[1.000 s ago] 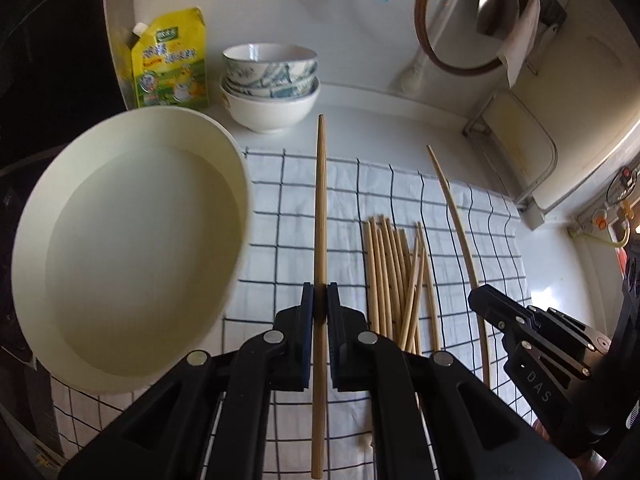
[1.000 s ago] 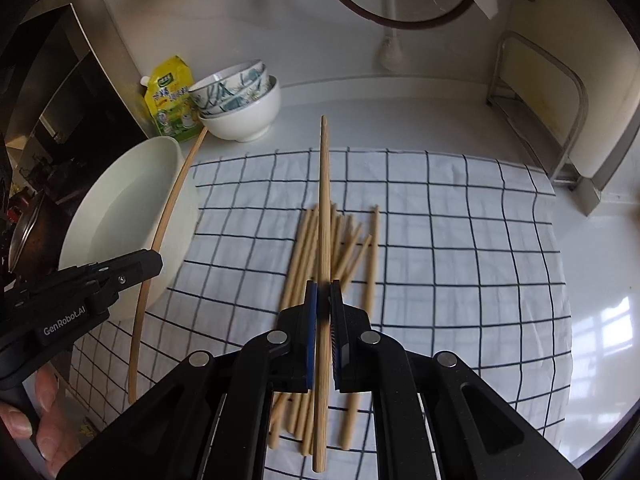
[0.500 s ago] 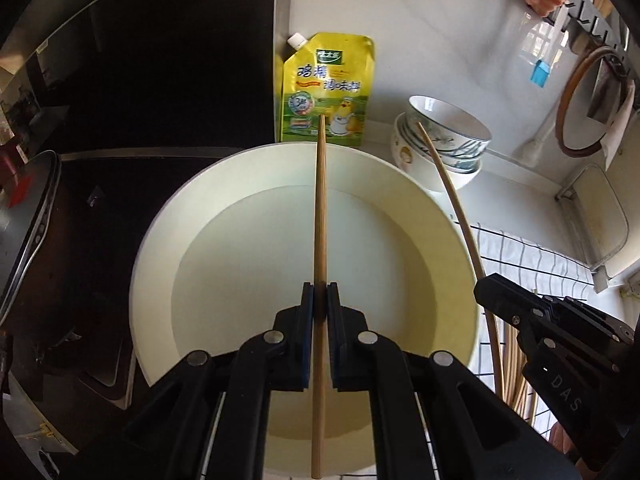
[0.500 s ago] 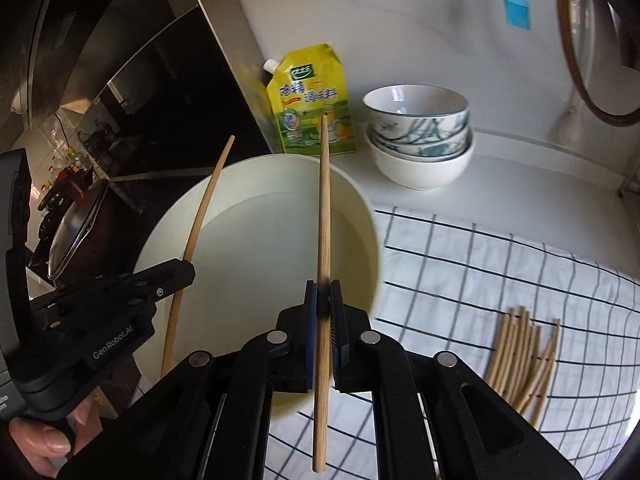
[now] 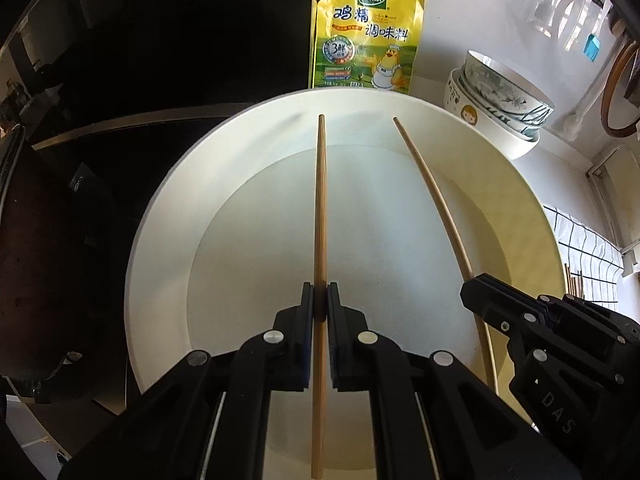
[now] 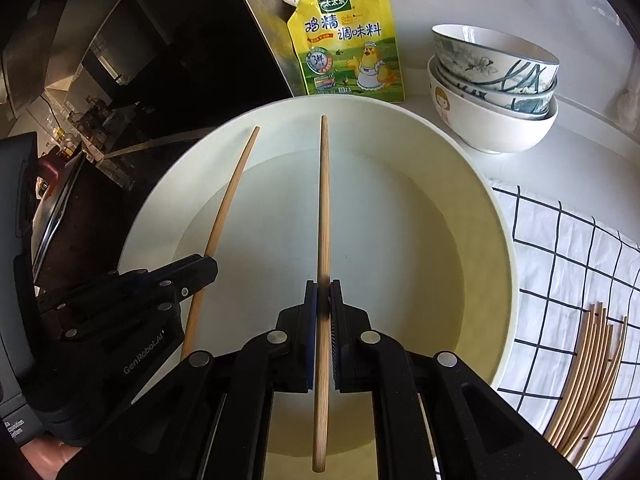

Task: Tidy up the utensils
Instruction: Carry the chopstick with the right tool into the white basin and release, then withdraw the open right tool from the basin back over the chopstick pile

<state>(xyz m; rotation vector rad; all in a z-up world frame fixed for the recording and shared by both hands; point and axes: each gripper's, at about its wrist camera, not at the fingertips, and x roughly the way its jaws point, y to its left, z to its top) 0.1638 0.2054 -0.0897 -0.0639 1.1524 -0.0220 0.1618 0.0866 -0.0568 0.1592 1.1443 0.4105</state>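
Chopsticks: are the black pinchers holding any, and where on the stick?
Yes. The left gripper pinches one chopstick and the right gripper pinches another chopstick, each gripped nearer its back end, over the white basin.

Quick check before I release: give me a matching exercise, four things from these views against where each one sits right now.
Things:
1. Chopstick in left tool
2. Yellow seasoning pouch
3. Loose chopsticks
4. Patterned bowls

Places:
A. Lying on the checked cloth
B. Stacked in the plain white bowl
C. Clamped, over the white basin
D. Standing against the wall, behind the basin

Pairs: 1-C, 2-D, 3-A, 4-B
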